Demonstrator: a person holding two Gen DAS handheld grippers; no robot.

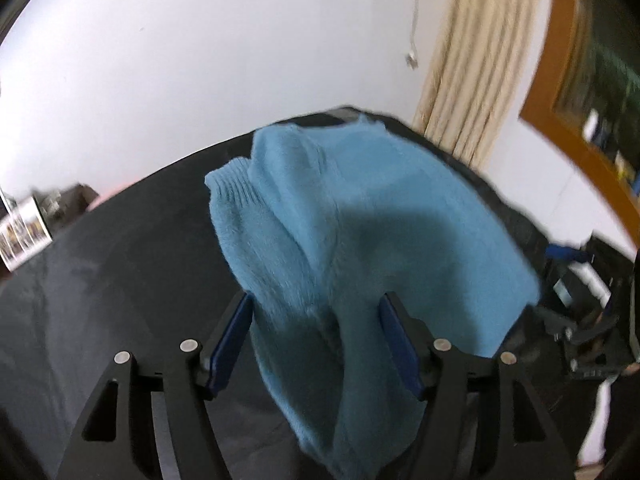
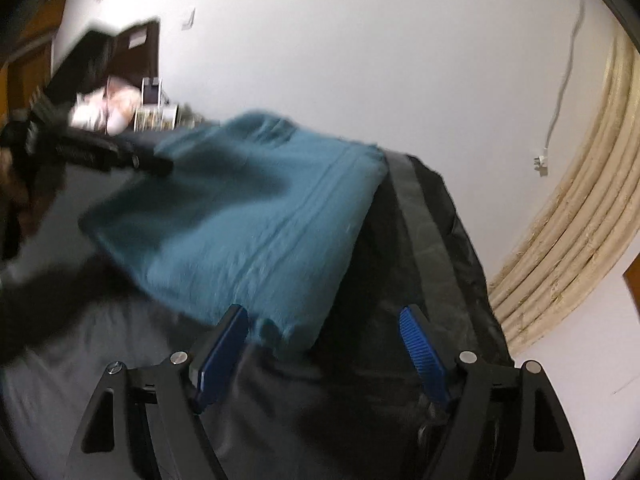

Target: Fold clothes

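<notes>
A blue knitted sweater (image 1: 380,216) lies folded on the black-covered table (image 1: 120,260), with a ribbed cuff (image 1: 232,188) at its far left. My left gripper (image 1: 316,298) stands open over the sweater's near part. Cloth lies between its blue pads (image 1: 232,344), but they do not squeeze it. In the right wrist view the sweater (image 2: 240,220) lies slantwise on the table (image 2: 412,240). My right gripper (image 2: 323,312) is open, and the sweater's near corner sits just inside its left finger (image 2: 224,340). The other gripper (image 2: 100,152) shows blurred at the sweater's far left edge.
A white wall stands behind the table, with a beige curtain (image 1: 472,64) and a wooden frame (image 1: 560,92) to the right. The table's right edge (image 2: 468,248) drops off near the curtain (image 2: 568,248). Cluttered furniture (image 2: 120,100) stands far left. The picture is motion-blurred.
</notes>
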